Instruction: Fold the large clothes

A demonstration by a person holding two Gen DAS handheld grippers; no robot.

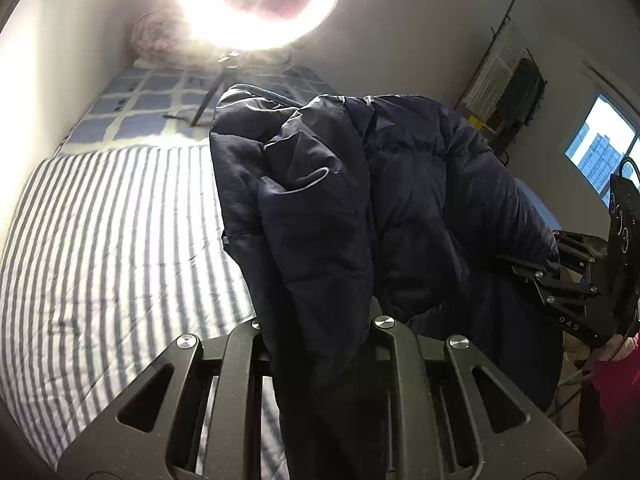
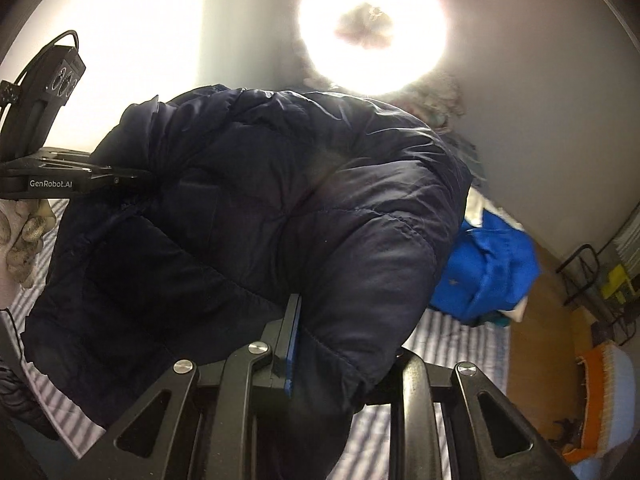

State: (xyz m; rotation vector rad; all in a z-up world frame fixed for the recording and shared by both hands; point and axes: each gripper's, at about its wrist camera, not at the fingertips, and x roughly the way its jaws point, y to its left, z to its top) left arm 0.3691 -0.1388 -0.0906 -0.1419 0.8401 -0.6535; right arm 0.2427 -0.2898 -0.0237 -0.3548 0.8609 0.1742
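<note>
A dark navy puffer jacket [image 1: 360, 208] hangs in the air above a striped bed [image 1: 120, 240]. My left gripper [image 1: 320, 320] is shut on one part of the jacket, which drapes down between its fingers. My right gripper [image 2: 336, 336] is shut on another part of the jacket [image 2: 280, 208]; a blue pad [image 2: 292, 344] on its left finger shows against the fabric. The right gripper also shows in the left wrist view [image 1: 536, 264], clamped on the jacket's edge. The left gripper shows in the right wrist view [image 2: 132, 176], also clamped on the jacket.
A bright ring lamp [image 1: 260, 0] on a stand glares over the bed. A checked blue blanket [image 1: 160, 100] lies at the bed's far end. A blue garment [image 2: 488, 272] lies on the bed. A drying rack [image 1: 508, 84] stands by a window [image 1: 600, 152]. An orange-trimmed basket [image 2: 604, 392] sits on the floor.
</note>
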